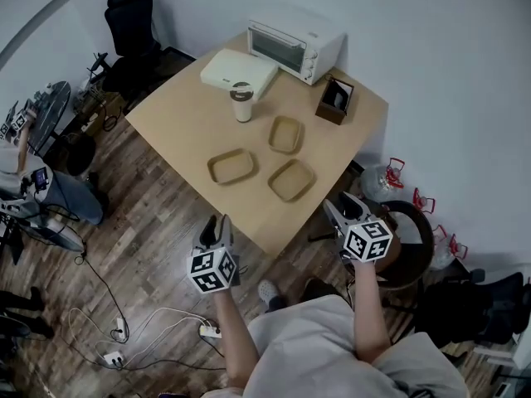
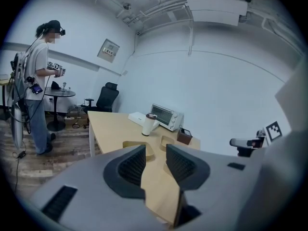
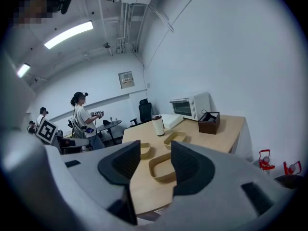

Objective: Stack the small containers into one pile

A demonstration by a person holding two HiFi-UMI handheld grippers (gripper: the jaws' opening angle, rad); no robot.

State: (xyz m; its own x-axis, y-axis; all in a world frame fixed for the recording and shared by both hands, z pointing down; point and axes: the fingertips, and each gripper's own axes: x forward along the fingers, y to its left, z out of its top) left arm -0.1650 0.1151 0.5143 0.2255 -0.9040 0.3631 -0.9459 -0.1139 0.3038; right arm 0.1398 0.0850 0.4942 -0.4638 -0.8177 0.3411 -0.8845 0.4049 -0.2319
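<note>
Table [image 1: 191, 123] carries all three small containers, each lying apart, none nested: left container [image 1: 231, 166], far container [image 1: 285, 133], near-right container [image 1: 291, 180]. Stacking looks not started, so the whole pile is left to do. Left claw [image 1: 216, 229] and right claw [image 1: 343, 207] are both released and empty, off the table's near edge.

Left gripper [image 2: 155, 151]: jaws apart, gap empty, held before near table [image 2: 108, 126] edge.
Tumbler [image 2: 149, 124]: upright on table.
Shallow container [image 2: 150, 151]: nearer than tumbler, partly hidden by jaw.
Second shallow container [image 2: 166, 140]: right of tumbler, apart from first.
Toaster oven [image 2: 166, 116]: behind tumbler.
Brown box [image 2: 184, 137]: right of tumbler.
Person [image 2: 39, 81]: standing, far left of tumbler.
</note>
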